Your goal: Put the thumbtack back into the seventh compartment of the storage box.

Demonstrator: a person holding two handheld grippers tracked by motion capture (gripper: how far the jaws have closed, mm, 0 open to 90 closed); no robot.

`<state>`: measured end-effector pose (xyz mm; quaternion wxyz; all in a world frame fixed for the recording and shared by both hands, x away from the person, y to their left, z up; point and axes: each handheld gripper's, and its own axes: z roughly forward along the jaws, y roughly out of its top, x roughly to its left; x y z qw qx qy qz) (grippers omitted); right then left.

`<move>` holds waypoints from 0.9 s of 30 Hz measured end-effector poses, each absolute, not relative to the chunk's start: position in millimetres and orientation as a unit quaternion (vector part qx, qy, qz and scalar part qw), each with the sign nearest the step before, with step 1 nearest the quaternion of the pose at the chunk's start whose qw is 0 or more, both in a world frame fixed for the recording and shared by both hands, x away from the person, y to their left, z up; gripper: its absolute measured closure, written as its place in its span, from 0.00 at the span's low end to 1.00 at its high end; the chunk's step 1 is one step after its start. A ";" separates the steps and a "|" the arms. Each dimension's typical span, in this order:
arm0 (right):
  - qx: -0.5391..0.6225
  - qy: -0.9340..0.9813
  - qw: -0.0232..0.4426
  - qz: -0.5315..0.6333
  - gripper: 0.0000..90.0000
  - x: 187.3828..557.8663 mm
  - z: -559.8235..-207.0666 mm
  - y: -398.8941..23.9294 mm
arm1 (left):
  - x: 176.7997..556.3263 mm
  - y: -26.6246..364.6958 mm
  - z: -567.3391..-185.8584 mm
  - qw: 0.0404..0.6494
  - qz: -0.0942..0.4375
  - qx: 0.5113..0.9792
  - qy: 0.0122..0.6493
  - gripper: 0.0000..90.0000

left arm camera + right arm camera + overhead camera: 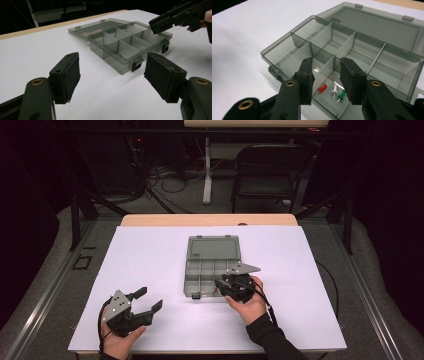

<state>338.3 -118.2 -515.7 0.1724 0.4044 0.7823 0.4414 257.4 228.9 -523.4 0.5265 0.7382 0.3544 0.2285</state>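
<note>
Left tool (148,301) rests spread and empty on the white counter (150,255), near the open grey compartment box (212,272) but well apart from it. Right tool (325,77) hangs over the box's near compartment with its jaws parted and nothing between them, above a red pushpin (322,88), a white pushpin (334,89) and a green pushpin (341,95) lying on its floor. Judging by this, the step in hand is placing or picking pins there; a next pick would need the tool lowered squarely over one pin, clear of its neighbours and the divider.
</note>
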 end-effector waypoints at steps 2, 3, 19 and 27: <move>0.401 0.781 0.173 0.446 0.68 335.1 -512.4 -120.4 | 257.4 228.9 -523.4 0.526 0.229 0.738 0.354 0.31; 0.400 0.781 0.176 0.447 0.67 333.1 -510.6 -121.7 | 257.4 228.9 -523.3 0.526 0.229 0.738 0.354 0.31; 0.384 0.761 0.198 0.484 0.53 291.8 -497.9 -157.7 | 257.0 229.2 -523.1 0.526 0.232 0.737 0.356 0.31; 0.387 0.758 0.203 0.484 0.52 274.0 -508.2 -172.5 | 257.0 229.2 -523.2 0.525 0.232 0.737 0.358 0.31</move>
